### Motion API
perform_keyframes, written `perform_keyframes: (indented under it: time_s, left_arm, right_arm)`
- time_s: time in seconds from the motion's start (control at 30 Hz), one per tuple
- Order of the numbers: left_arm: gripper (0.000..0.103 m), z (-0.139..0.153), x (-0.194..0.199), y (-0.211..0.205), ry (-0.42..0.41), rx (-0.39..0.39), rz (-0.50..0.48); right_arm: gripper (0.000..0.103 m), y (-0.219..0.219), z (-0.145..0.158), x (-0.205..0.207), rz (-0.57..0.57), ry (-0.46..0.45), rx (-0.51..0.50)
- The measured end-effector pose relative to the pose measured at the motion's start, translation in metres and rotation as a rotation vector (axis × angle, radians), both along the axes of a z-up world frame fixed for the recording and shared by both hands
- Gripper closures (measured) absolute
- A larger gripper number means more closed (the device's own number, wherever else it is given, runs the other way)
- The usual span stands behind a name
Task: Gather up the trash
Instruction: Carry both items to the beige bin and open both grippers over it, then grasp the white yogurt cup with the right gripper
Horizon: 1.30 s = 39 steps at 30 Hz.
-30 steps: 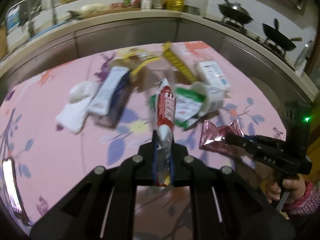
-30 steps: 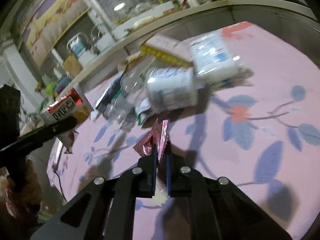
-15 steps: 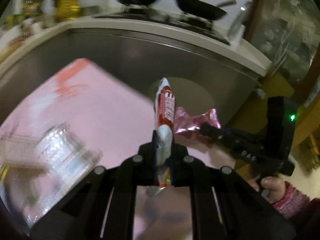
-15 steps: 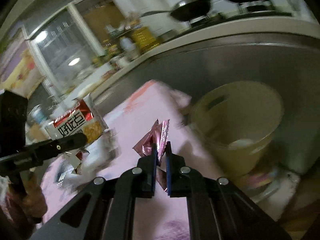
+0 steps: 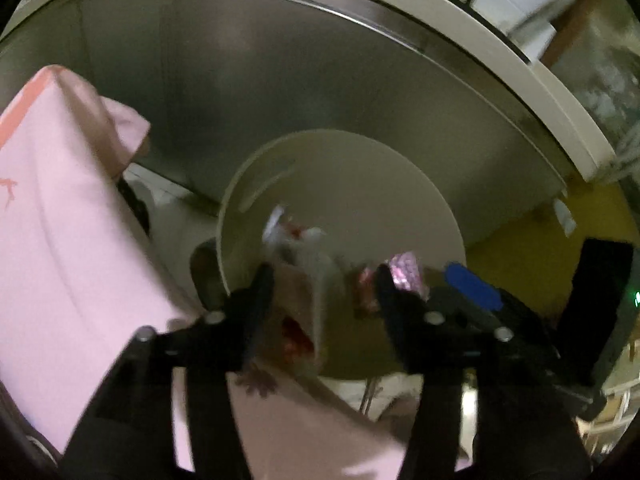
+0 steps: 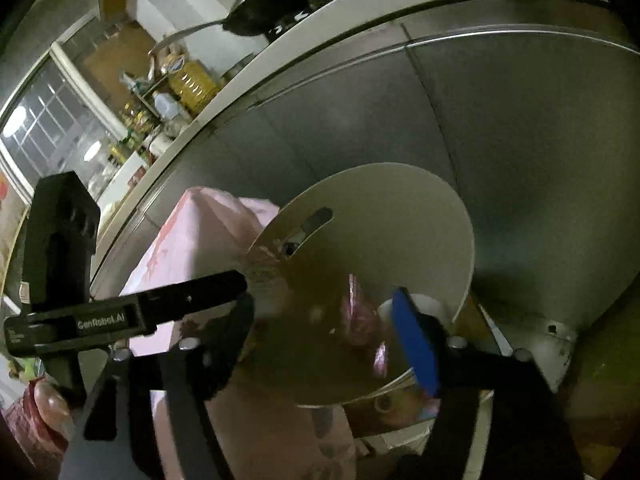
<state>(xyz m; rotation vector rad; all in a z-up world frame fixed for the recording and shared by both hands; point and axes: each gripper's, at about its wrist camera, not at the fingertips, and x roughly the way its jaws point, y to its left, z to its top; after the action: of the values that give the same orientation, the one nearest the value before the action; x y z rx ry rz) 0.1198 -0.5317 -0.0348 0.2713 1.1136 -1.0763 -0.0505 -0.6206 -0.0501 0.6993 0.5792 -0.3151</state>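
Wok [image 6: 276,2] on stove, oil bottle [image 6: 194,84] on counter — steel cabinet front [image 5: 280,92] below.

Both cameras sit on the grippers and look down, close, into the round bin [image 5: 400,184] [image 6: 400,216]. The left view looks steeper. Both show the pink cloth [image 5: 60,220] [image 6: 208,232] and the steel cabinet [image 5: 280,80] [image 6: 500,128].

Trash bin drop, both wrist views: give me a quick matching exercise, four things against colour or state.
Things:
1. trash bin
2. tablecloth
3. foil wrapper
4. left hand-held gripper

Descriptions:
A. pink and shiny, falling into the bin
B. cream, round
C. pale pink, floral
D. black, jaws opening above the bin

Pairs: 1-B, 2-C, 3-A, 4-D
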Motion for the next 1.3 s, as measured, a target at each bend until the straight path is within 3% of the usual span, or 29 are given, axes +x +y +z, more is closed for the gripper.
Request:
perform_keyframes:
  time_s: [0.1, 0.3, 0.5, 0.63, 0.8, 1.03, 1.17, 1.3]
  left_arm:
    - [0.045, 0.005, -0.001, 0.005, 0.010, -0.018, 0.022]
    - [0.045, 0.054, -0.012, 0.045, -0.104, -0.113, 0.070]
    - [0.044, 0.088, -0.057, 0.133, -0.231, -0.178, 0.095]
    - [0.044, 0.086, -0.080, 0.204, -0.303, -0.153, 0.136]
    - [0.044, 0.071, -0.091, 0.297, -0.321, -0.116, 0.226]
    - [0.044, 0.056, -0.070, 0.438, -0.315, -0.063, 0.510]
    - [0.045, 0.046, -0.049, 0.478, -0.265, -0.052, 0.632]
    - [0.045, 0.038, -0.041, 0.490, -0.263, -0.047, 0.655]
  right_arm:
    - [0.033, -0.001, 0.006, -0.011, -0.024, -0.031, -0.018]
    - [0.033, 0.012, 0.026, -0.032, -0.041, -0.110, -0.029]
    - [0.033, 0.068, 0.057, -0.035, 0.029, -0.190, -0.106]
    - [0.035, 0.120, 0.062, -0.026, 0.130, -0.195, -0.131]
    - [0.037, 0.184, 0.063, -0.009, 0.256, -0.185, -0.143]
    - [0.037, 0.266, 0.060, 0.022, 0.430, -0.130, -0.145]
    - [0.037, 0.309, 0.058, 0.037, 0.516, -0.094, -0.168]
    - [0.034, 0.339, 0.056, 0.056, 0.555, -0.053, -0.187]
